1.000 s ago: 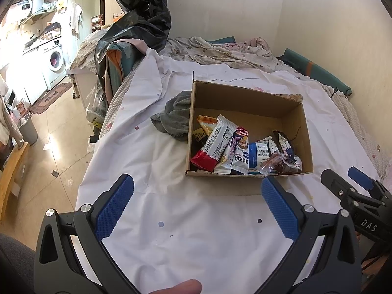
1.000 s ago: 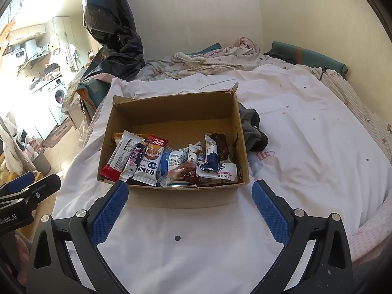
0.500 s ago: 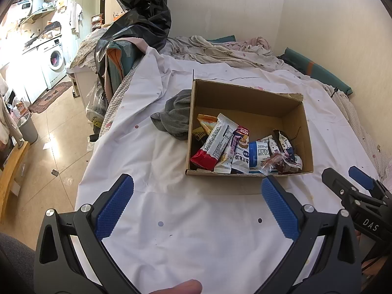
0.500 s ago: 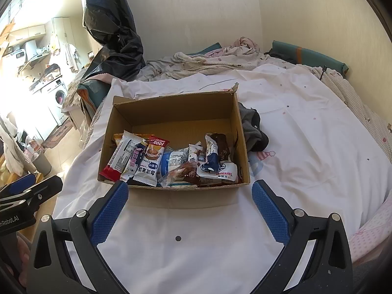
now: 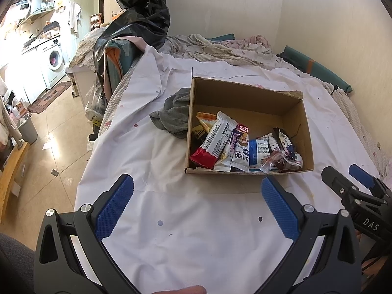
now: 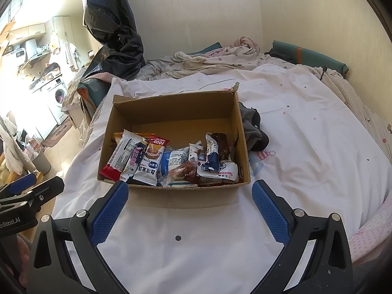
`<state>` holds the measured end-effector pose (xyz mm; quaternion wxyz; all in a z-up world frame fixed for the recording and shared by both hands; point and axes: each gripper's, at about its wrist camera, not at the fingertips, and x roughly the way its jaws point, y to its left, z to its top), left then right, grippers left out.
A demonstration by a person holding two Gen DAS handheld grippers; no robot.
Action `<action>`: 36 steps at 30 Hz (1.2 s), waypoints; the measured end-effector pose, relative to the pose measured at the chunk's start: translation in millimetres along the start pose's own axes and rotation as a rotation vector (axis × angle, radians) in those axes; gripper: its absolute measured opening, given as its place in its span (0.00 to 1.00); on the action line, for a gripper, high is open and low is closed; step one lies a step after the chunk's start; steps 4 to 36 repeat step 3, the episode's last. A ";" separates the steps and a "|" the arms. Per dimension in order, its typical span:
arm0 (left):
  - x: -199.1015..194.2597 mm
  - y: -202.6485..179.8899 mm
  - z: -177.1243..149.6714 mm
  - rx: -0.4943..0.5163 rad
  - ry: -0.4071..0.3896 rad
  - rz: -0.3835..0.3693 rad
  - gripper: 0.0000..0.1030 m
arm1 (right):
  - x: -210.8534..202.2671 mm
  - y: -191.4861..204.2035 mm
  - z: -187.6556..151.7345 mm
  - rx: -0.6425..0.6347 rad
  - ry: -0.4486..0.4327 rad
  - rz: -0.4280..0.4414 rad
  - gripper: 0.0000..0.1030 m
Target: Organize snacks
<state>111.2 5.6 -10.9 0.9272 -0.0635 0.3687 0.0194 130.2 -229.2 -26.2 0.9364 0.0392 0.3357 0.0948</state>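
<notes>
Almost nothing has moved in the past second: the cardboard box point(image 6: 171, 137) and both tools sit where they were, with only a slight drift of the left camera's view. Nearest the lens, the left hand-held gripper point(image 5: 197, 188) hangs above the white bed sheet point(image 5: 196, 232) with its blue pads point(image 5: 114, 205) spread wide and nothing between them. The right hand-held gripper point(image 6: 189, 196) is spread just as wide and equally empty, its pads point(image 6: 268, 214) poised just short of the box's near wall. Each tool shows at the edge of the other's view, the right one point(image 5: 352, 191) at the left camera's right edge, the left one point(image 6: 29, 191) at the right camera's left edge. The open box rests on the bed, and the snacks point(image 6: 171, 159) lie heaped against its near wall: a red-ended white bar point(image 5: 213, 142) at the left, a packet marked FOOD point(image 6: 153, 156) beside it, a blue-and-white packet point(image 5: 258, 152) near the middle, and a clear-wrapped sweet point(image 6: 178, 171) and dark wrappers toward the right. The back half of the box floor is bare cardboard. A crumpled grey garment point(image 5: 175, 112) lies on the sheet, touching the box's outer side. Beyond, rumpled bedding point(image 6: 208, 58) piles against the wall, a black plastic bag point(image 5: 139, 14) stands at the bed's far corner, and a washing machine point(image 5: 55, 61) shows in the bright kitchen behind.
</notes>
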 end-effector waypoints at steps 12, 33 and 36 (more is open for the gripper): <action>1.5 1.1 -0.3 -0.009 0.007 -0.001 1.00 | 0.0 -0.1 0.1 0.002 -0.001 0.000 1.00; 1.5 1.1 -0.3 -0.009 0.007 -0.001 1.00 | 0.0 -0.1 0.1 0.002 -0.001 0.000 1.00; 1.5 1.1 -0.3 -0.009 0.007 -0.001 1.00 | 0.0 -0.1 0.1 0.002 -0.001 0.000 1.00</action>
